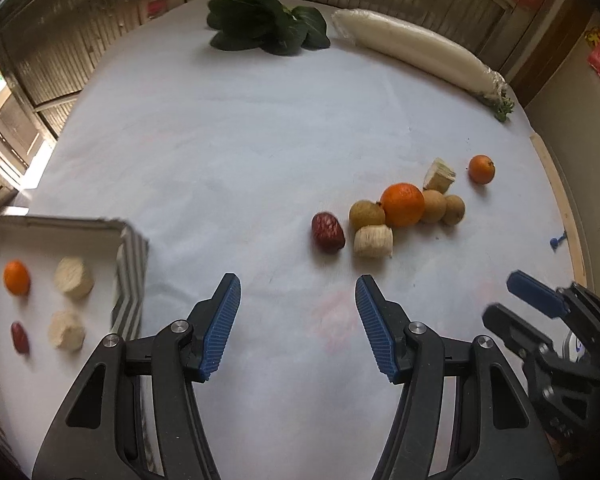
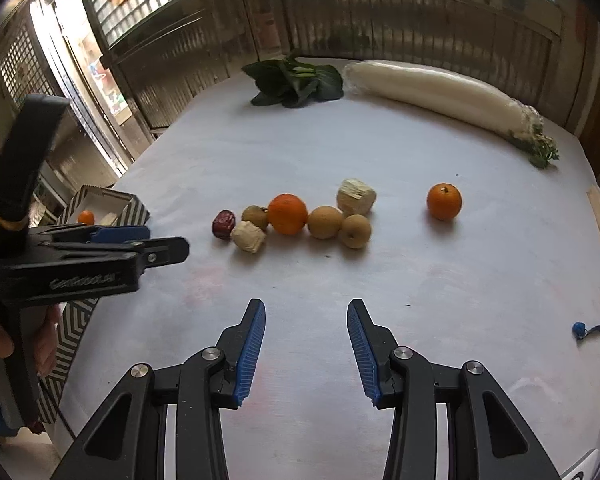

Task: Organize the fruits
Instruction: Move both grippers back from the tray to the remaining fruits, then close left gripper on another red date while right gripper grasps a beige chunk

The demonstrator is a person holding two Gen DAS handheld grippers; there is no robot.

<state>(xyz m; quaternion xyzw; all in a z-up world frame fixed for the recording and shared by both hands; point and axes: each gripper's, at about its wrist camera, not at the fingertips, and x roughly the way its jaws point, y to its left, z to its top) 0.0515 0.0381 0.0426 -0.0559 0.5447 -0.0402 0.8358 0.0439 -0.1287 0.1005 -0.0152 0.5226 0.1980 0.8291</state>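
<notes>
4 fruits sit in the striped box [image 1: 132, 276], so my left gripper [image 1: 298, 322] and right gripper [image 2: 306, 346], both apart and empty, face the pile beside the big orange [image 1: 403, 205].

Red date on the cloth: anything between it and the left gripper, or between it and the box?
Nothing visible. The left gripper is open and empty, with bare cloth up to the red date. The stretch from the date to the striped box is bare too; the other fruit lie on its far side.

Leafy greens [image 1: 266, 24], wrapped white radish [image 1: 414, 54], white tablecloth [image 1: 240, 152], blue clip [image 2: 579, 330]
</notes>
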